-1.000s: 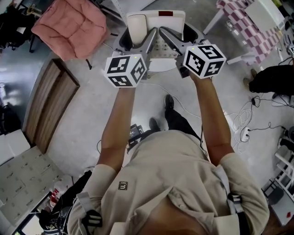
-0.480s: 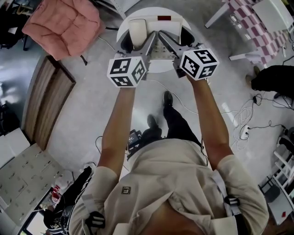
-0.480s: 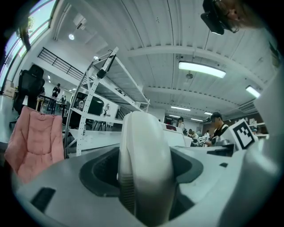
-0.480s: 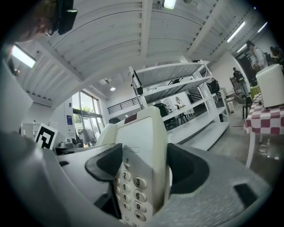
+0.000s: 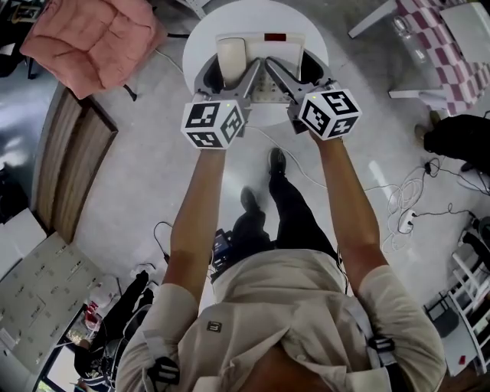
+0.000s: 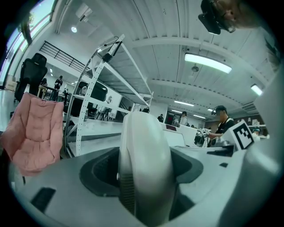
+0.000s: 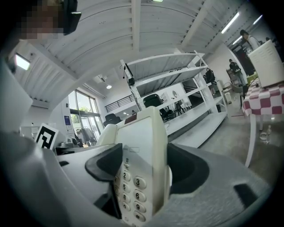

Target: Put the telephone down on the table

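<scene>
- Both arms reach straight forward from the shoulders, elbows nearly straight and forearms almost parallel; each hand grips one tool from behind.
- The left gripper (image 6: 142,174) has its jaws pinching the handset (image 5: 231,53) side of the telephone (image 5: 279,47); the rounded white handset fills the gap between the grey jaw pads.
- The right gripper (image 7: 144,174) has its jaws clamped on the keypad (image 7: 133,186) side of the same telephone, with numbered buttons showing between the pads.
- In the head view the two sets of jaws angle inward toward each other, and their inner arms nearly meet over the keypad.
- The telephone sits over the middle of the round white worktop (image 5: 230,15), its front edge toward the near rim; I cannot tell whether its underside touches the surface.
- The two marker cubes, left cube (image 5: 213,125) and right cube (image 5: 331,113), hang just off the worktop's near rim, above the floor.
- Count: two grippers; two marker cubes; one telephone with one handset; one round worktop.
- Around it: one pink cushion (image 5: 92,42) off the left; one checked tablecloth (image 5: 452,53) off the right; one wooden board (image 5: 73,168) on the floor.
</scene>
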The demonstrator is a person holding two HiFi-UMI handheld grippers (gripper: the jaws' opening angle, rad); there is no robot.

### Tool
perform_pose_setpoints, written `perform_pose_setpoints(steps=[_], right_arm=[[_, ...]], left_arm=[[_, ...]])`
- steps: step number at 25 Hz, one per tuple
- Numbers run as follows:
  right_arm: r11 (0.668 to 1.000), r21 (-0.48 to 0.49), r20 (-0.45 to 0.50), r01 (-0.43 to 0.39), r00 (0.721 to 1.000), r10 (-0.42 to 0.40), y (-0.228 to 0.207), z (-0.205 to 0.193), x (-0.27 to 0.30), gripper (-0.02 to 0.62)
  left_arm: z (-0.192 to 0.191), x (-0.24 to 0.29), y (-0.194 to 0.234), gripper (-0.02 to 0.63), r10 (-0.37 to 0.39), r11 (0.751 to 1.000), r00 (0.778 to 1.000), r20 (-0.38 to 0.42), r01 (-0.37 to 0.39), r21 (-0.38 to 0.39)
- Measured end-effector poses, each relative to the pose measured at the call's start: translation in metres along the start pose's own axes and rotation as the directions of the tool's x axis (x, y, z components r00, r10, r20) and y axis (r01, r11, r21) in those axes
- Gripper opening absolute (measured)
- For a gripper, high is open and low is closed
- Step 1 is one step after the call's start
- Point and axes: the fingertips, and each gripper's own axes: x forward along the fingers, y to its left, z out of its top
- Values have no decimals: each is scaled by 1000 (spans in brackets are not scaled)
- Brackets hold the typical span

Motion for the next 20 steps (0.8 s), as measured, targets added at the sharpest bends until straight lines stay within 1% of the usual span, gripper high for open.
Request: perform_pose_setpoints(steps=[4, 9, 12, 20], right_arm=[[999, 35, -14, 9, 1000, -9, -21, -26, 11, 291], [999, 47, -48, 7, 999, -5, -41, -54, 27, 291], [998, 67, -68, 5, 998, 0, -51, -72, 35, 291], [994, 106, -111, 7, 994, 5, -72, -106, 58, 293]], left_arm=[[-27, 18, 10, 319, 3, 1000, 1000, -29, -3, 1], [-57, 34, 26, 319, 22, 999, 998, -52, -23, -25], [-75, 42, 35, 319, 32, 999, 997, -74, -35, -28], [-108, 60, 57, 319, 50, 998, 991, -126, -54, -32]])
